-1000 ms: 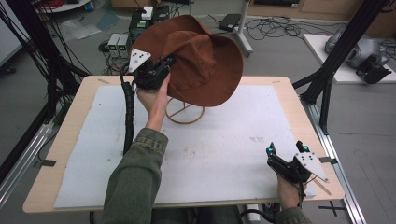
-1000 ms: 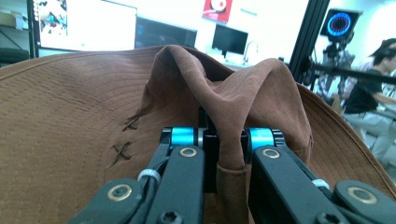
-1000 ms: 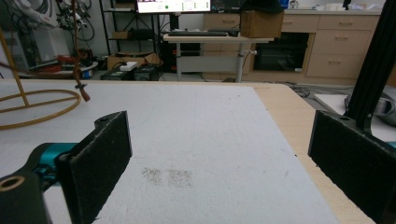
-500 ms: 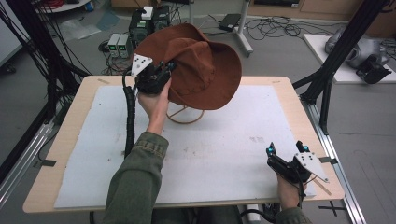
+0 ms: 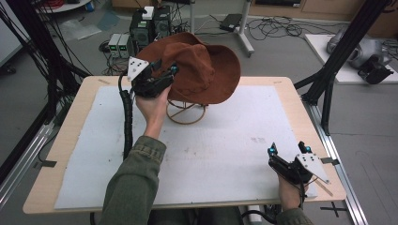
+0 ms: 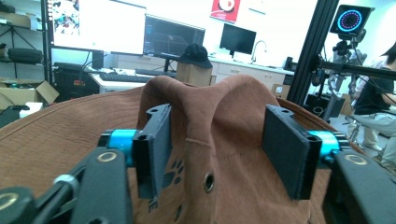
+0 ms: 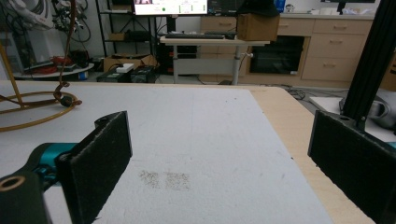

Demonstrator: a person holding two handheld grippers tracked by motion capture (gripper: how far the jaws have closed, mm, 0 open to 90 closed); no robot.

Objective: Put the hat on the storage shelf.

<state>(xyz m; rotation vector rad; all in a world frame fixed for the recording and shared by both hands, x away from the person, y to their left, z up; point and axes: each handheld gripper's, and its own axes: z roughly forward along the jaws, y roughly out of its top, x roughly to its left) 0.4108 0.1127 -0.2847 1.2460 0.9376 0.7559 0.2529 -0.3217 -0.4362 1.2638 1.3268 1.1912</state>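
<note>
The left gripper (image 5: 162, 70) is raised above the far left part of the table (image 5: 80, 101), its jaws pointing away from the person and into the side of the brown hat (image 5: 206, 70). Seen along the left gripper (image 6: 217, 144), the jaws have just been opening and now stand apart, one on each side of the pinched ridge of the hat (image 6: 210, 116) crown; a gap shows between the right pad and the felt, and the left pad lies close against a fold, though whether it still touches I cannot tell. The left hand (image 5: 152, 101) wraps the gripper body from below, the wrist is bent upward, and the forearm in a green sleeve (image 5: 133, 183) rises steeply from the near edge of the table. The grey plate on top of this gripper faces up and to the left, and its ribbed cable (image 5: 126, 122) hangs down beside the forearm. Just under the gripper and the hat brim stands a golden wire stand (image 5: 185, 110), on which the hat sits tilted. Well apart, at the near right corner, the right gripper (image 5: 286, 150) rests low over the white mat (image 5: 225, 154), held by the right hand (image 5: 291, 187) from behind. Its jaws stand wide apart with nothing between them, pointing across the mat (image 7: 205, 154) toward the wire stand (image 7: 37, 107).
</note>
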